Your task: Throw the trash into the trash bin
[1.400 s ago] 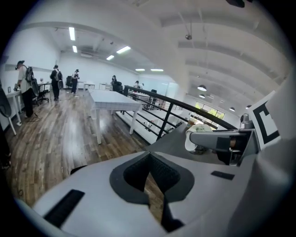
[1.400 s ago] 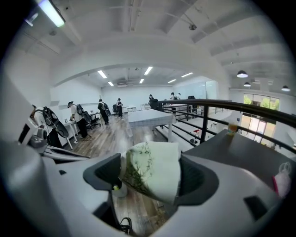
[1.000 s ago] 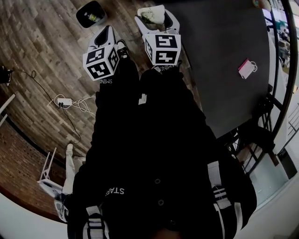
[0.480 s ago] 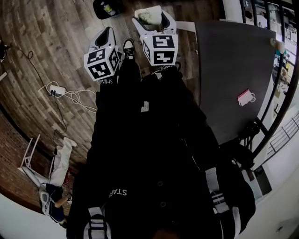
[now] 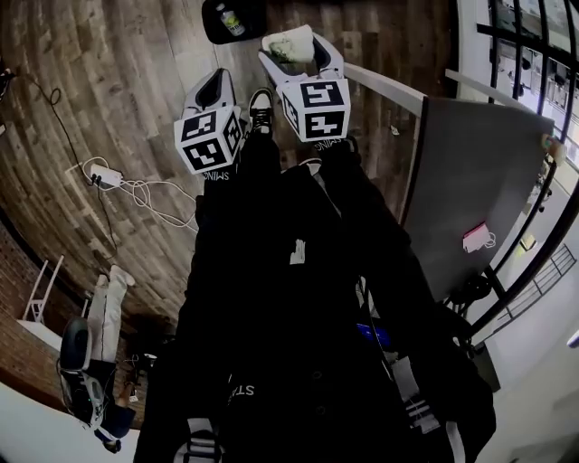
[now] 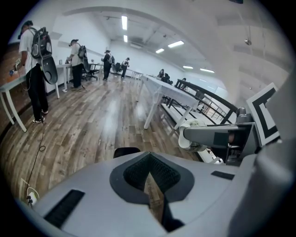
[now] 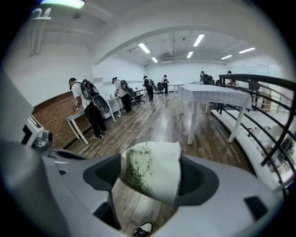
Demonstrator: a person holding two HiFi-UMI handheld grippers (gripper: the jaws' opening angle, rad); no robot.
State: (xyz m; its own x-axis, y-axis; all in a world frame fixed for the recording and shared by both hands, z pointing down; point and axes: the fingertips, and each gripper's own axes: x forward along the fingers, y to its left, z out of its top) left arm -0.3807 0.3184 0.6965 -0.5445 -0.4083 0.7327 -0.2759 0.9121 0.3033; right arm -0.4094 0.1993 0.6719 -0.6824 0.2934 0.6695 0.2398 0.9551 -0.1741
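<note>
My right gripper [image 5: 291, 50] is shut on the trash [image 5: 288, 45], a crumpled white paper piece with green print. In the right gripper view the trash [image 7: 150, 171] fills the gap between the jaws of the right gripper [image 7: 152, 175]. The black trash bin [image 5: 233, 18] stands on the wood floor just ahead and left of it, with a small greenish item inside. My left gripper [image 5: 215, 88] hangs beside the right one, shut and empty. In the left gripper view the bin [image 6: 126, 151] shows just beyond the closed left gripper [image 6: 148, 175], and the held trash [image 6: 193, 134] is at the right.
A dark table [image 5: 470, 181] with a pink item [image 5: 475, 237] is at the right. A power strip with white cables [image 5: 118, 181] lies on the floor at the left. My shoe [image 5: 261, 98] is between the grippers. People [image 6: 37, 69] stand at desks far off.
The view has swung: the table has slid to the right and the trash bin has shifted rightward, closer to the held trash. Both grippers keep their states.
</note>
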